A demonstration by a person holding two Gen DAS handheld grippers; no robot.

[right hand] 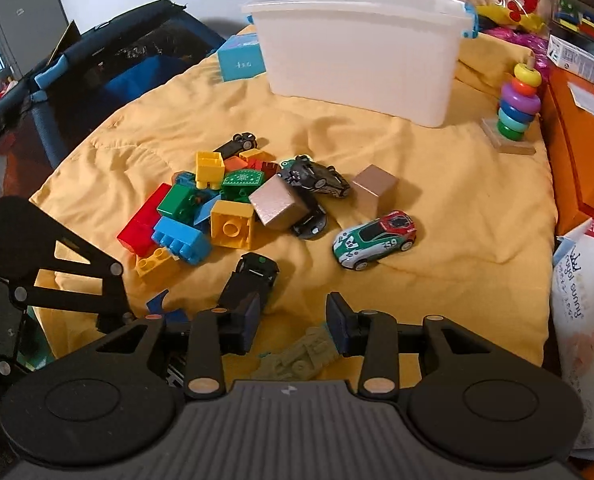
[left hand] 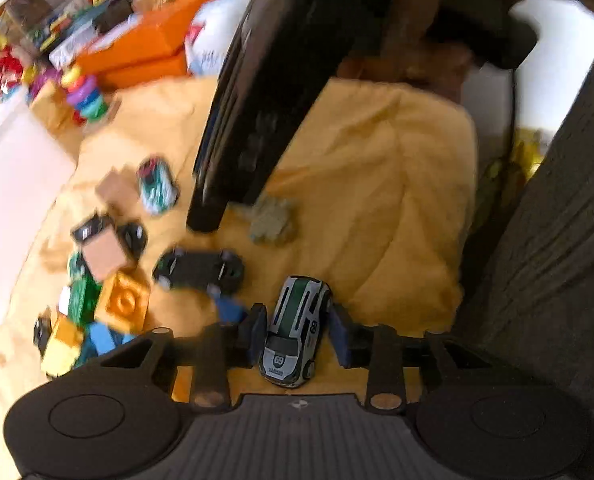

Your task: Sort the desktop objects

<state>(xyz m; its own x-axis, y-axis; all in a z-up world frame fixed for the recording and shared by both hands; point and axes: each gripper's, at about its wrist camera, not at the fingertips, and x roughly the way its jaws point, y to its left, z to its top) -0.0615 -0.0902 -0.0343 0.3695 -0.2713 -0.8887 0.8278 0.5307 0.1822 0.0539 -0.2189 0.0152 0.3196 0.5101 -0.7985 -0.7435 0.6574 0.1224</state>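
Left gripper (left hand: 295,334) with a silver-and-green toy car (left hand: 295,332) numbered 69 between its fingers; right gripper (right hand: 293,322) poised with fingers apart over an olive toy tank (right hand: 299,358).

Best done by keeping the car clamped squarely across its flanks, nose toward the camera, and carrying it level above the yellow cloth (right hand: 437,280) to the white bin (right hand: 361,52). Left view: blurred, crossed by the right gripper's dark body, bin barely legible. Right view: sharp on the brick pile (right hand: 201,208), two wooden blocks, further cars, ring stacker (right hand: 517,104).
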